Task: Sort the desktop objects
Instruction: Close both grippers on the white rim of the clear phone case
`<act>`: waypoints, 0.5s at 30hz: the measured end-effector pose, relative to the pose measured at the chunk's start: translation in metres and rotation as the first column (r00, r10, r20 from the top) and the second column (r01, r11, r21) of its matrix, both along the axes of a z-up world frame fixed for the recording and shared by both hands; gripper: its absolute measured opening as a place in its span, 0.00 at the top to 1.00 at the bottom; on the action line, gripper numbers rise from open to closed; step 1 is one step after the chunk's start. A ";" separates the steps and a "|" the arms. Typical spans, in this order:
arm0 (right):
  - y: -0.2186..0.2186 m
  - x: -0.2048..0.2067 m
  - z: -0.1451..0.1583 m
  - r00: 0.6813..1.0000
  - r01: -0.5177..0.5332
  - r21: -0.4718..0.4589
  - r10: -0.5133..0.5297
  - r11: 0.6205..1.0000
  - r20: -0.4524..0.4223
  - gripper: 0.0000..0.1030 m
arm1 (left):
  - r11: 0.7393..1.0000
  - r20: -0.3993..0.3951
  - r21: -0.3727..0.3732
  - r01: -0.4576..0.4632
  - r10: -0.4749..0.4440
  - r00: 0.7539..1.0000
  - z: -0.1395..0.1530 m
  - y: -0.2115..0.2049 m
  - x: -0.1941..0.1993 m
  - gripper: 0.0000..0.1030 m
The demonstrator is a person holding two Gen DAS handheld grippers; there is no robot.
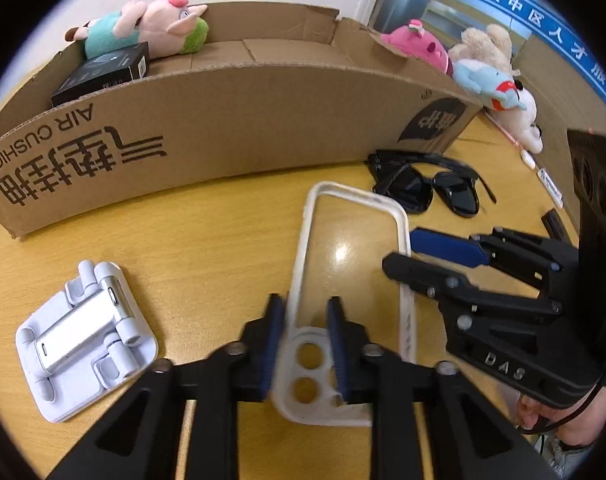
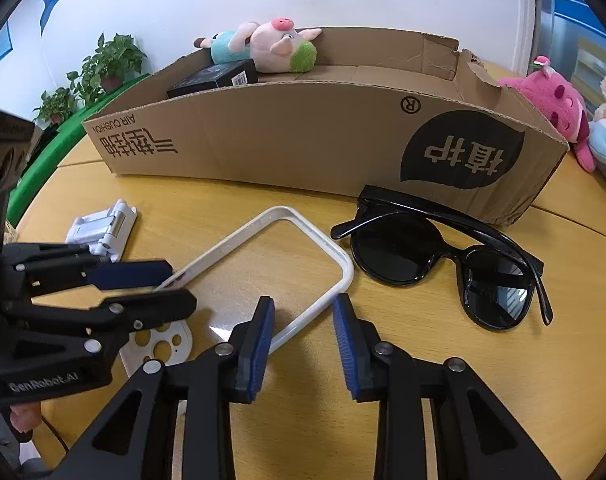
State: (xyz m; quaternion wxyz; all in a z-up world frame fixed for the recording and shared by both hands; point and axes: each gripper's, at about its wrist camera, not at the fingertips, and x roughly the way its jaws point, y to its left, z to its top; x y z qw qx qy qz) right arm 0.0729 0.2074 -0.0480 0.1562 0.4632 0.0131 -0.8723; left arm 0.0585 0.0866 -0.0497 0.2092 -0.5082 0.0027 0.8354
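While L gripper (image 1: 303, 344) pinches case (image 1: 351, 264) at camera end, lift level. R gripper (image 2: 303, 344) straddles rim w/ a gap, gripping nothing; close before carrying to box (image 1: 223, 120).

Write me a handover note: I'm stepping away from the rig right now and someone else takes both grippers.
Left gripper: shut on the camera-cutout end of the clear white-rimmed phone case.
Right gripper: open, astride one long rim of the case, not gripping.
Done: small black box and pink plush pig are in the brown cardboard carton.
To do: the case, black sunglasses and white folding stand, all out on the yellow wooden table in front of the carton.
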 end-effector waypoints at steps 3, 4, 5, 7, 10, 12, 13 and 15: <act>0.001 -0.001 0.000 1.000 0.003 -0.034 -0.002 0.999 0.003 0.78 | 1.000 0.011 0.013 -0.006 0.006 1.000 -0.001 -0.003 0.002 0.92; 0.002 -0.002 0.000 1.000 0.004 -0.038 -0.004 0.999 0.003 0.80 | 1.000 0.008 0.013 -0.006 0.006 1.000 -0.001 -0.003 0.003 0.93; 0.003 -0.002 -0.001 1.000 0.009 -0.042 -0.009 0.999 0.002 0.83 | 1.000 0.005 0.015 -0.006 0.006 1.000 -0.001 -0.003 0.004 0.94; 0.005 -0.002 -0.001 1.000 0.015 -0.055 -0.015 0.998 0.004 0.84 | 1.000 -0.002 0.012 -0.001 0.001 1.000 0.001 -0.002 0.007 0.94; 0.008 -0.001 0.004 1.000 0.024 -0.071 -0.025 0.997 -0.011 0.87 | 1.000 -0.026 0.023 -0.001 0.002 1.000 0.009 -0.001 0.010 0.94; 0.011 0.001 0.012 0.999 0.022 -0.093 -0.025 0.995 -0.030 0.87 | 1.000 -0.054 0.031 -0.007 0.008 0.998 0.019 -0.003 0.010 0.94; 0.012 0.002 0.017 0.999 0.020 -0.103 -0.025 0.995 -0.046 0.87 | 0.999 -0.067 0.038 -0.009 0.011 0.998 0.024 -0.005 0.010 0.94; 0.014 0.005 0.033 0.996 0.015 -0.119 -0.025 0.993 -0.090 0.87 | 0.999 -0.090 0.053 -0.007 0.012 0.996 0.037 -0.006 0.010 0.94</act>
